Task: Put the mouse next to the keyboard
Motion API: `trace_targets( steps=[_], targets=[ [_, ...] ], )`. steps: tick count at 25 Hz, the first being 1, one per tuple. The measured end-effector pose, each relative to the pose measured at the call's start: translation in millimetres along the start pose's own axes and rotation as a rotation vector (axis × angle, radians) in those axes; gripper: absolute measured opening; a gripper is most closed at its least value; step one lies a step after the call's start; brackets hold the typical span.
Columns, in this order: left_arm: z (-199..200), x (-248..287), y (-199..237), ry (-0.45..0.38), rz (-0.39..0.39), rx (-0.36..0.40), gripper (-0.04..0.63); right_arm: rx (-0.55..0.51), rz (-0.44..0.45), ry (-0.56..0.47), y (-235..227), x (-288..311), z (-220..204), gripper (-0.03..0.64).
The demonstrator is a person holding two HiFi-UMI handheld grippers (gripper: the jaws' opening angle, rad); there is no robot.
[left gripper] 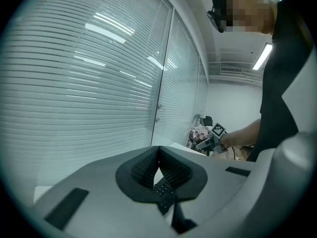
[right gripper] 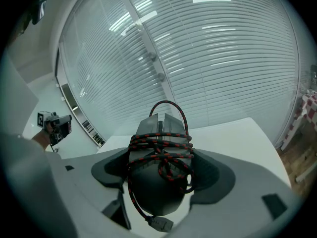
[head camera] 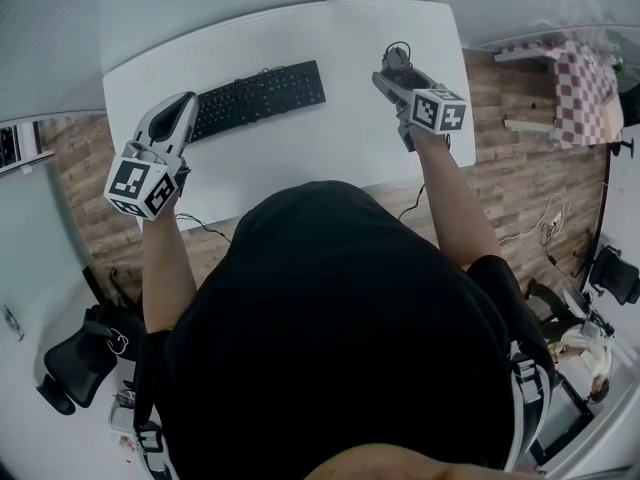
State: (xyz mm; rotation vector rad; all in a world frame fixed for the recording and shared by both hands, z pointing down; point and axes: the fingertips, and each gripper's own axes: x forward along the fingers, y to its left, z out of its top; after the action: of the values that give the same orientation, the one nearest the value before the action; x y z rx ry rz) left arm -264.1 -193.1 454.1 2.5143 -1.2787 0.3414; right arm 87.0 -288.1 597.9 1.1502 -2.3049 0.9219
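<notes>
While the right tool (right gripper: pixel 161 168) is clamped on the dark mouse (right gripper: pixel 158 185), its two padded jaws press the mouse's flanks, one on each side. A black-and-red braided cable (right gripper: pixel 163 145) is wound several times around the mouse body, one loop arches above its front, and the plug end hangs loose below the jaws. From the head view, this tool hovers above the far right part of the white tabletop (head camera: pixel 330 153), so the mouse is held up off the surface, well apart from the right end of the keyboard (head camera: pixel 258 98).

On the other side, the left tool (left gripper: pixel 159 155) has its jaws drawn narrow, the ribbed pads meeting at their tips with nothing between them. Through the small gap beneath the tips a few black keys show. Seen from the head view, it hangs near the keyboard's left end, its marker cube toward the person.

Beyond the tools, the keyboard lies flat and slightly angled on the far left half of the tabletop. White slatted blinds (right gripper: pixel 233 58) fill the background. Wood-patterned flooring (head camera: pixel 520 178) surrounds the tabletop.
</notes>
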Motion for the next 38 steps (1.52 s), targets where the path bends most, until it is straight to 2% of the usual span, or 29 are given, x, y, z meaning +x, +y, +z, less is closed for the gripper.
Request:
trace_targets(
  steps=[21,38],
  targets=[
    [-18,-6,30,0.064,0.078,-0.037,0.023,-0.002,-0.109,0.154,-66,67,-43,0.390],
    [-32,0,42,0.117,0.116,-0.070,0.023,0.047,-0.209,0.268,-122,100,-83,0.390]
  ],
)
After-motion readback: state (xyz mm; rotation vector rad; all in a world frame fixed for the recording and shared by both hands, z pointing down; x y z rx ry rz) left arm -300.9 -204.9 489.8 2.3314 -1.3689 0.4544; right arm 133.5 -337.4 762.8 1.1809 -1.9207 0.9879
